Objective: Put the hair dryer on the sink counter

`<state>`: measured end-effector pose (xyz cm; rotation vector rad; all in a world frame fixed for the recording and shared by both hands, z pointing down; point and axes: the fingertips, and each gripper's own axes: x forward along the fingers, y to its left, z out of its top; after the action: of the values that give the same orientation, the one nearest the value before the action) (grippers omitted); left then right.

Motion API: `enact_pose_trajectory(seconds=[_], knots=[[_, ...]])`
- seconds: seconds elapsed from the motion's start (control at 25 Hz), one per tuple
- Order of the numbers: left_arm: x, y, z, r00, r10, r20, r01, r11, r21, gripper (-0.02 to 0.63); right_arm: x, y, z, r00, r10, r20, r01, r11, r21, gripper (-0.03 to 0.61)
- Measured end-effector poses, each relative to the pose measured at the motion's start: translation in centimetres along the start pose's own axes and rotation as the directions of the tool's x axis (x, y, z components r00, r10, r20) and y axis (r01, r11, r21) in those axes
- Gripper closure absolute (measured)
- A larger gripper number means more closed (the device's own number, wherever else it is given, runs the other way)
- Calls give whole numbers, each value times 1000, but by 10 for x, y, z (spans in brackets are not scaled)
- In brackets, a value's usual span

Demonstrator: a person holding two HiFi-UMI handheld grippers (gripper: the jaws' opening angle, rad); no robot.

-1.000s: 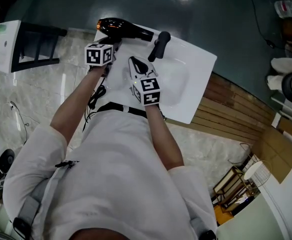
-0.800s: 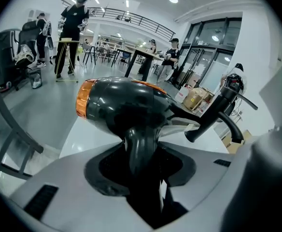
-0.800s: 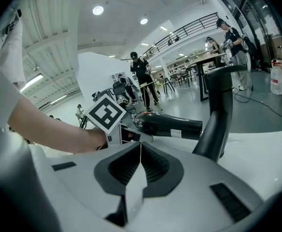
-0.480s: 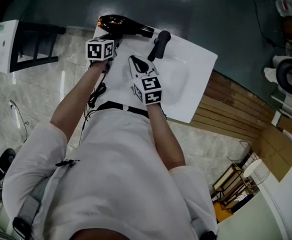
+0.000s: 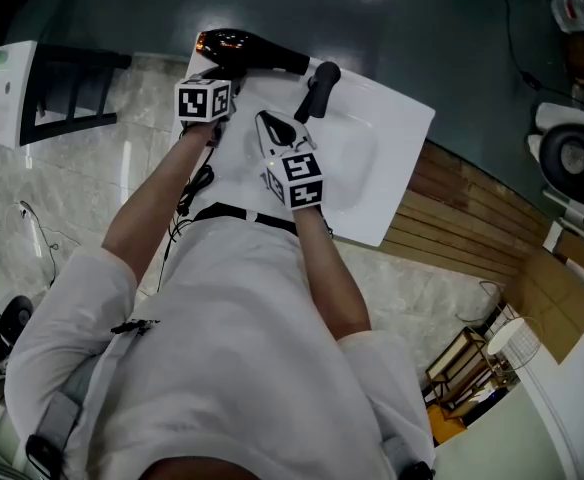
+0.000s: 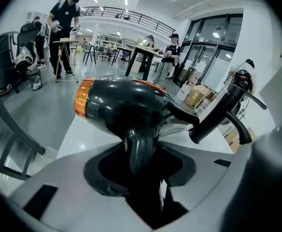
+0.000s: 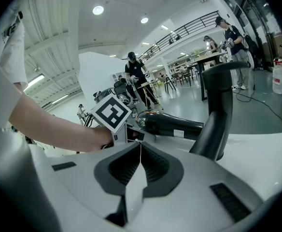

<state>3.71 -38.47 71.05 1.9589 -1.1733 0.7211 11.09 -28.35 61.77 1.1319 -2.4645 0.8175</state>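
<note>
A black hair dryer (image 5: 250,50) with an orange-lit back end lies across the far left corner of the white sink counter (image 5: 392,138). My left gripper (image 5: 222,74) is shut on its handle. In the left gripper view the handle (image 6: 140,146) stands upright between the jaws, below the dryer's body (image 6: 117,100). Whether the body rests on the counter I cannot tell. My right gripper (image 5: 274,128) hovers over the counter just right of it. Its jaws (image 7: 140,151) are shut with nothing between them. The dryer's barrel (image 7: 175,124) lies beyond them.
A black faucet (image 5: 317,88) stands on the counter right of the dryer, close to both grippers (image 6: 223,110) (image 7: 218,115). The dryer's cord (image 5: 190,193) hangs off the counter's left edge. A dark frame (image 5: 67,93) stands on the floor to the left. People stand far off.
The left gripper and the hair dryer have edged slightly toward the counter's far edge. The right gripper has stayed where it was.
</note>
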Motion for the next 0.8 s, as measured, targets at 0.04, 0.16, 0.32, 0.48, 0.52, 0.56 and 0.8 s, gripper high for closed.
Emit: enact_pose_trajectory(seconds=[0.04, 0.16, 0.32, 0.48, 0.52, 0.56, 0.8], knots=[[0, 0, 0, 1000, 3, -1, -3, 1000, 2, 446, 0, 0, -1, 1000, -1, -1, 1, 1000, 0, 571], [0, -1, -2, 1000, 11, -6, -11, 1000, 14, 446, -1, 0, -1, 1000, -2, -2, 2, 1000, 1, 571], [1, -2, -6, 1000, 18, -23, -17, 999, 41, 446, -2, -1, -1, 1000, -3, -4, 3, 1000, 1, 571], [1, -3, -9, 999, 17, -29, -16, 999, 40, 446, -3, -1, 0, 1000, -7, -3, 7, 1000, 2, 571], [2, -3, -10, 999, 17, -31, -16, 999, 41, 446, -3, -2, -1, 1000, -8, -4, 8, 1000, 2, 571], [2, -3, -11, 999, 16, -33, -15, 999, 42, 445, -3, -2, -1, 1000, -8, -5, 8, 1000, 2, 571], [1, -3, -11, 999, 15, -36, -14, 999, 44, 445, -5, 1, -2, 1000, -11, -1, 11, 1000, 3, 571]])
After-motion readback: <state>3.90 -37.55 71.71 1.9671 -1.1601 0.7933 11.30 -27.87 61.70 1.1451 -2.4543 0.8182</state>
